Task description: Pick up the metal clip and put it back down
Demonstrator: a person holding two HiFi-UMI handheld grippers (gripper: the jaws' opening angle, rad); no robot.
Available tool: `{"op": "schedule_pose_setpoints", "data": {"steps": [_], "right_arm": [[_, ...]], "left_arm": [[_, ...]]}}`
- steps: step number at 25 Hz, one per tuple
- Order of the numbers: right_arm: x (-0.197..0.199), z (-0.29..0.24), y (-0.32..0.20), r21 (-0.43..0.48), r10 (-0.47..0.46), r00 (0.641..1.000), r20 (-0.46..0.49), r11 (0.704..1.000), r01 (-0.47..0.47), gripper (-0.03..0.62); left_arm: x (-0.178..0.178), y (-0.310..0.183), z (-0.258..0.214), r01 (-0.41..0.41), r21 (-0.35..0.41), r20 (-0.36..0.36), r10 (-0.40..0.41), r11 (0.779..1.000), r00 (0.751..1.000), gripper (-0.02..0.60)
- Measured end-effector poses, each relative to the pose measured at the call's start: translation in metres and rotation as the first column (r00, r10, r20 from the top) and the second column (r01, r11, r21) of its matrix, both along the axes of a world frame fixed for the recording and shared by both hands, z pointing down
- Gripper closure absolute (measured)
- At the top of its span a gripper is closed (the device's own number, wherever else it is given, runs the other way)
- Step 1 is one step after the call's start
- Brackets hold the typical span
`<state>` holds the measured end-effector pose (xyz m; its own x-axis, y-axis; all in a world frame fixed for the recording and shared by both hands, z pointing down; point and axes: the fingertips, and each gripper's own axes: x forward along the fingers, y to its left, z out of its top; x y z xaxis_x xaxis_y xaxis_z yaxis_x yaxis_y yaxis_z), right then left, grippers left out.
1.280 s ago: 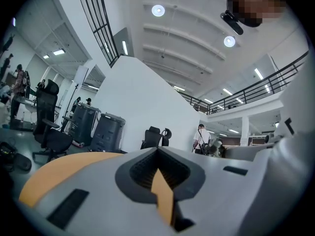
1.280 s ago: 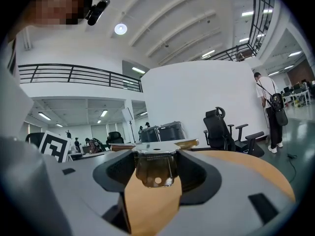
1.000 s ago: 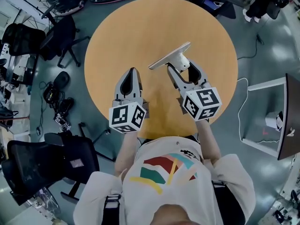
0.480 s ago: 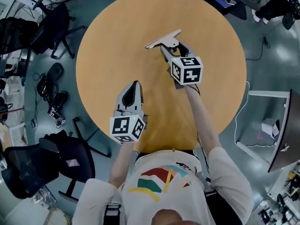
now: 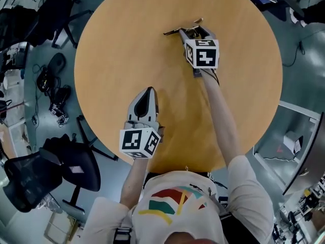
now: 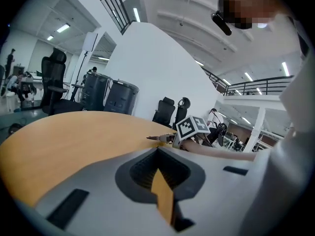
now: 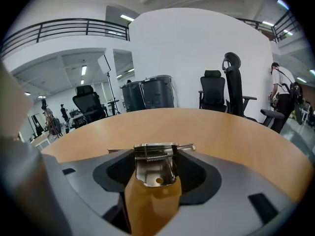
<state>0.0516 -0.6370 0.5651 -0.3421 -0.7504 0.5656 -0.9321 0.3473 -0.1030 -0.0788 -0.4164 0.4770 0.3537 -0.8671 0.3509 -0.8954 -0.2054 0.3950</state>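
The metal clip (image 5: pixel 182 30), a shiny spring clip with a long flat plate, is at the far side of the round wooden table (image 5: pixel 122 44). My right gripper (image 5: pixel 195 32) is shut on it; in the right gripper view the clip's handle (image 7: pixel 155 165) sits between the pads, its plate level just above the tabletop. Whether the clip touches the wood I cannot tell. My left gripper (image 5: pixel 147 94) is shut on nothing and hovers near the table's front part. The left gripper view shows the right gripper's marker cube (image 6: pixel 191 127) and the clip's tip (image 6: pixel 156 138) ahead.
Black office chairs (image 5: pixel 53 6) (image 5: pixel 45 172) and cables (image 5: pixel 53 93) stand on the floor left of the table. A white stand (image 5: pixel 299 146) is at the right. More chairs (image 7: pixel 231 87) and dark bins (image 7: pixel 147 93) stand beyond the table's far edge.
My right gripper has carried the clip away from the person, from the table's middle to its far side, and the plate now lies flatter. The left gripper has hardly moved.
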Motion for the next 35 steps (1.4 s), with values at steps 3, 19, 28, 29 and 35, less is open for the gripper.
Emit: {"op": "schedule_pose_setpoints", "data": {"steps": [3, 19, 28, 29, 35], "right_arm": [[0.003, 0.007, -0.011, 0.000, 0.002, 1.000, -0.022, 1.000, -0.002, 0.313], [-0.004, 0.025, -0.018, -0.025, -0.058, 0.987, -0.148, 0.998, 0.055, 0.312], [0.006, 0.004, 0.018, -0.070, -0.015, 0.997, -0.081, 0.997, 0.009, 0.312], [0.007, -0.002, 0.020, -0.054, 0.000, 0.996, -0.088, 0.999, -0.005, 0.310], [0.008, -0.047, 0.055, 0.027, 0.033, 0.991, -0.131, 0.999, -0.030, 0.263]], "left_arm": [[-0.002, -0.011, 0.006, 0.018, -0.012, -0.008, -0.018, 1.000, 1.000, 0.538], [0.010, -0.021, 0.004, 0.004, -0.004, -0.031, -0.004, 1.000, 0.999, 0.538], [-0.001, 0.007, -0.061, 0.020, 0.102, -0.047, -0.015, 0.995, 0.999, 0.538], [-0.002, 0.012, -0.069, 0.021, 0.116, -0.047, -0.015, 0.993, 0.999, 0.538], [-0.012, 0.057, -0.117, 0.029, 0.188, -0.054, -0.019, 0.982, 0.998, 0.538]]}}
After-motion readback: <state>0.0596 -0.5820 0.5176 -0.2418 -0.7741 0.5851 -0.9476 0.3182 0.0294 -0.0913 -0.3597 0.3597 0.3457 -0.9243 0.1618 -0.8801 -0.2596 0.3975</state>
